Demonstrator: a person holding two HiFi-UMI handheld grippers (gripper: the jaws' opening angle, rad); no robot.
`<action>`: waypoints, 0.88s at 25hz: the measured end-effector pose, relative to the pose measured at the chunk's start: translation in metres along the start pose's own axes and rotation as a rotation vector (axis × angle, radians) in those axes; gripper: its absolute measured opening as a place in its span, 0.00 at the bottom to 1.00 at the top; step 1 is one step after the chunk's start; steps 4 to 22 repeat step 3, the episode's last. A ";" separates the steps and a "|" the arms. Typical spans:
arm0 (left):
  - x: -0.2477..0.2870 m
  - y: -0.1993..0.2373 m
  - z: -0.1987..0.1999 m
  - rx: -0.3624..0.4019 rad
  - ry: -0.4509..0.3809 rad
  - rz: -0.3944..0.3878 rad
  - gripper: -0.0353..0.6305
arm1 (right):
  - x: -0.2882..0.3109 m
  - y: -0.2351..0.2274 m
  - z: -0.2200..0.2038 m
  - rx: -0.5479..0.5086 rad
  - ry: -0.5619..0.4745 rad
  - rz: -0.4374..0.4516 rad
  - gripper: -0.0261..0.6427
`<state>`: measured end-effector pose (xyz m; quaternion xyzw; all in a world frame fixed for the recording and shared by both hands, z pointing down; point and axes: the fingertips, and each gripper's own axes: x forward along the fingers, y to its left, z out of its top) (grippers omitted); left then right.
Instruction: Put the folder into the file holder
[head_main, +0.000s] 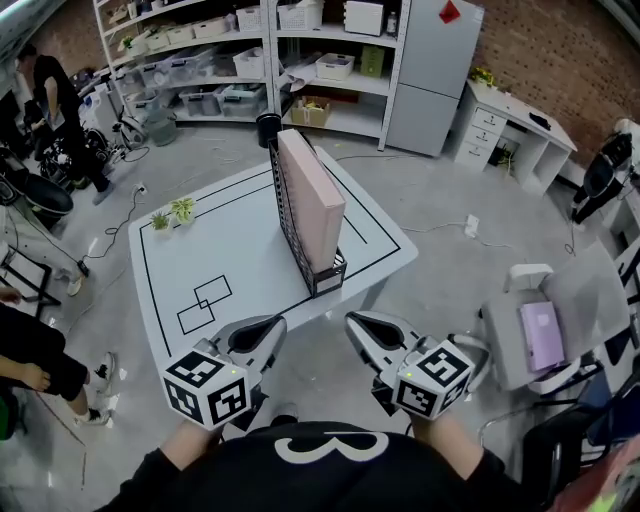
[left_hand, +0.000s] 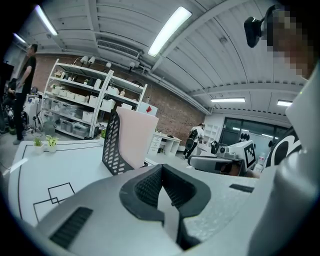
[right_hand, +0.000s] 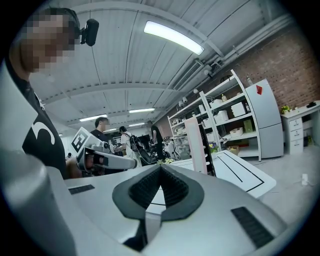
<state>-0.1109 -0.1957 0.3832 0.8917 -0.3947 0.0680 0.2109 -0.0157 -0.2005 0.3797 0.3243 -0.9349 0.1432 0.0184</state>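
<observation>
A pink folder (head_main: 312, 195) stands upright inside the black mesh file holder (head_main: 288, 215) on the white table (head_main: 230, 250). My left gripper (head_main: 278, 322) and right gripper (head_main: 352, 320) hover side by side off the table's near edge, in front of the holder and apart from it. Both are shut with nothing between the jaws. In the left gripper view the closed tips (left_hand: 161, 166) point toward the folder (left_hand: 136, 135) and holder (left_hand: 111, 147). The right gripper view has its closed tips (right_hand: 160, 166) low in the frame, with the folder (right_hand: 195, 142) beyond them.
Two small potted plants (head_main: 172, 213) sit at the table's left edge and a black cup (head_main: 267, 127) at its far corner. A chair (head_main: 540, 335) holding a purple item stands to the right. Shelving (head_main: 250, 50) lines the back; people stand at the left.
</observation>
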 end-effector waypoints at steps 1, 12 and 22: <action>0.000 -0.003 0.000 0.004 -0.001 0.000 0.06 | -0.003 0.001 0.001 -0.002 -0.004 0.000 0.04; 0.001 -0.010 0.001 0.013 -0.003 0.000 0.06 | -0.010 0.002 0.004 -0.007 -0.012 0.001 0.04; 0.001 -0.010 0.001 0.013 -0.003 0.000 0.06 | -0.010 0.002 0.004 -0.007 -0.012 0.001 0.04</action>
